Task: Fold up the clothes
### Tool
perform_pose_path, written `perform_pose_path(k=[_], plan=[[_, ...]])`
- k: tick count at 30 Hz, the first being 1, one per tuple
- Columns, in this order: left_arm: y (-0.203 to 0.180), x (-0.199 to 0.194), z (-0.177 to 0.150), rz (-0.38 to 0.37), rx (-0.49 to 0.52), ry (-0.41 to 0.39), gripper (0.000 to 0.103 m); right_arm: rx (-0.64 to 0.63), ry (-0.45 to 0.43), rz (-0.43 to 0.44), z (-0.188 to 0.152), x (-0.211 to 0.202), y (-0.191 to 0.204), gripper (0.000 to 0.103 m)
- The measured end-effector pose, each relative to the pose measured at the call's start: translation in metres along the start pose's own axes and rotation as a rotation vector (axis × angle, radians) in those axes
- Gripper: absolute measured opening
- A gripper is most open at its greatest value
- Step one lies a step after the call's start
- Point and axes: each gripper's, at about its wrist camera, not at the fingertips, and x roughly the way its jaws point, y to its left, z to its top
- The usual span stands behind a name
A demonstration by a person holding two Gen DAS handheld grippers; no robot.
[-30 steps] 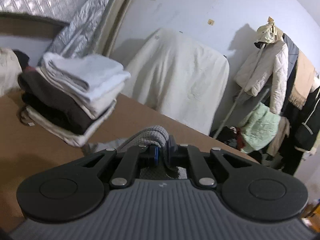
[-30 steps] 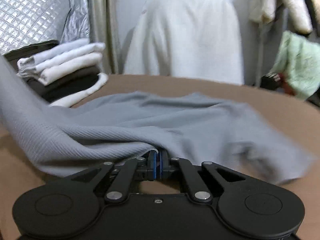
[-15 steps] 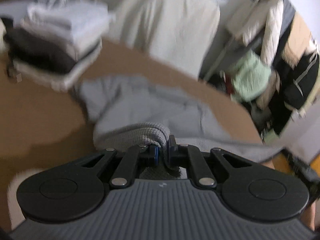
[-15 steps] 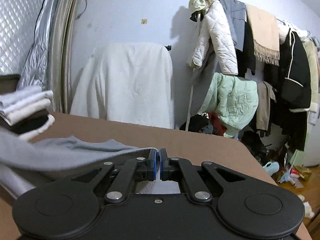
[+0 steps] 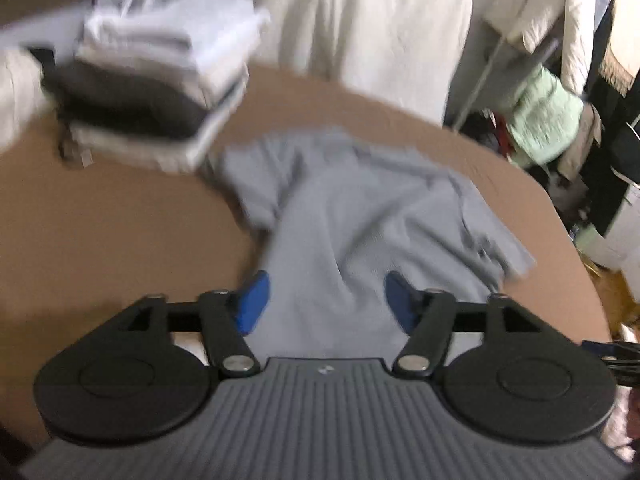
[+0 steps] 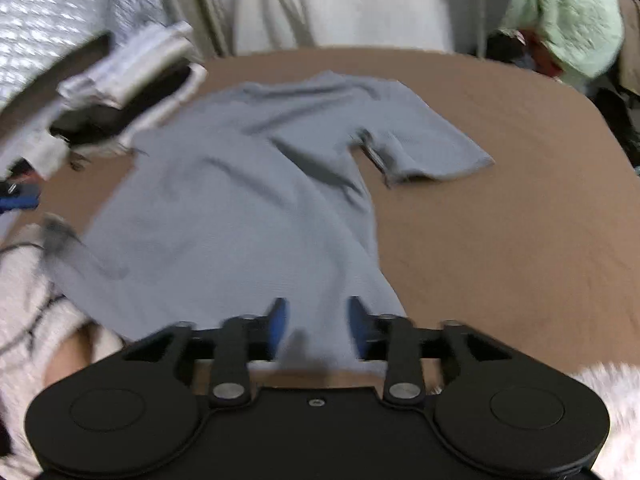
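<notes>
Grey t-shirt (image 6: 248, 184) lies spread on the brown table (image 6: 500, 240), folded stack (image 5: 160, 92) at 10 o'clock. Both the left gripper (image 5: 326, 300) and right gripper (image 6: 316, 328) are opening, cloth loose between their pads. Only the right view catches the sleeve (image 6: 424, 152) at 2 o'clock.

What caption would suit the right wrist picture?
Right claw opening over the near hem of a grey shirt spread on a brown table, folded stack behind.

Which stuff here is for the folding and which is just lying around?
For the folding:
- plain grey short-sleeved T-shirt, spread flat
- stack of folded white and dark clothes
- brown tabletop
- left gripper, right gripper, both opening

Just lying around:
- pale green quilted jacket
- white draped cloth
</notes>
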Motion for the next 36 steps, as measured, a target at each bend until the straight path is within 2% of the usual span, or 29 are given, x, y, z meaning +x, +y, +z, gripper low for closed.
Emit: perform_pose_path(k=[1,3,5,6,8,9,10,12,15,16,18,21,22,24,25,27,28,29,32,34,35,36], plan=[[0.002,0.003,0.008,0.012,0.0,-0.021,0.071,-0.007,-0.033,0.015,0.006,0.001,-0.002,0.056],[0.007,0.034,0.027,0.023,-0.046,0.026,0.071,-0.018,-0.09,0.046,0.022,0.008,-0.008,0.062],[0.011,0.067,0.045,0.034,-0.093,0.076,0.071,-0.013,-0.101,0.069,0.048,0.029,-0.018,0.062],[0.011,0.087,0.057,0.066,-0.071,0.095,0.071,-0.01,-0.101,0.084,0.065,0.043,-0.021,0.062],[0.008,0.137,0.083,0.219,0.003,0.122,0.071,-0.017,-0.099,0.108,0.094,0.071,-0.033,0.062],[0.005,0.162,0.096,0.327,0.051,0.122,0.071,-0.021,-0.097,0.12,0.108,0.085,-0.039,0.062],[0.004,0.186,0.106,0.419,0.117,0.11,0.071,-0.026,-0.1,0.095,0.119,0.097,-0.049,0.062],[0.011,0.225,0.117,0.491,0.15,0.107,0.071,-0.037,-0.107,0.035,0.139,0.122,-0.07,0.062],[0.052,0.251,0.108,0.403,-0.069,0.123,0.071,-0.016,-0.112,-0.043,0.164,0.159,-0.107,0.062],[0.068,0.255,0.098,0.338,-0.148,0.1,0.071,0.028,-0.113,-0.061,0.165,0.169,-0.123,0.062],[0.092,0.262,0.083,0.289,-0.215,0.126,0.071,0.117,-0.132,-0.057,0.159,0.183,-0.154,0.062],[0.107,0.263,0.084,0.257,-0.258,0.117,0.072,0.217,-0.148,-0.072,0.131,0.202,-0.189,0.063],[0.107,0.262,0.087,0.261,-0.265,0.078,0.072,0.244,-0.126,-0.093,0.123,0.208,-0.197,0.063],[0.098,0.271,0.093,0.301,-0.224,0.053,0.084,0.296,-0.077,-0.137,0.11,0.218,-0.211,0.063],[0.093,0.279,0.097,0.324,-0.192,0.055,0.085,0.316,-0.076,-0.128,0.11,0.221,-0.215,0.063],[0.085,0.297,0.096,0.3,-0.148,0.1,0.086,0.357,-0.08,-0.101,0.111,0.225,-0.224,0.067],[0.083,0.302,0.093,0.271,-0.154,0.103,0.09,0.379,-0.087,-0.069,0.111,0.227,-0.226,0.069],[0.081,0.307,0.089,0.241,-0.163,0.104,0.103,0.402,-0.096,-0.034,0.112,0.23,-0.227,0.073],[0.078,0.308,0.087,0.186,-0.194,0.066,0.103,0.392,-0.036,0.185,0.097,0.241,-0.219,0.077],[0.082,0.305,0.088,0.113,-0.23,0.044,0.099,0.343,-0.054,0.176,0.093,0.242,-0.204,0.077],[0.087,0.305,0.087,0.061,-0.266,0.038,0.081,0.329,-0.061,0.17,0.093,0.242,-0.199,0.077],[0.09,0.305,0.088,0.037,-0.28,0.043,0.048,0.333,-0.073,0.179,0.094,0.244,-0.197,0.076]])
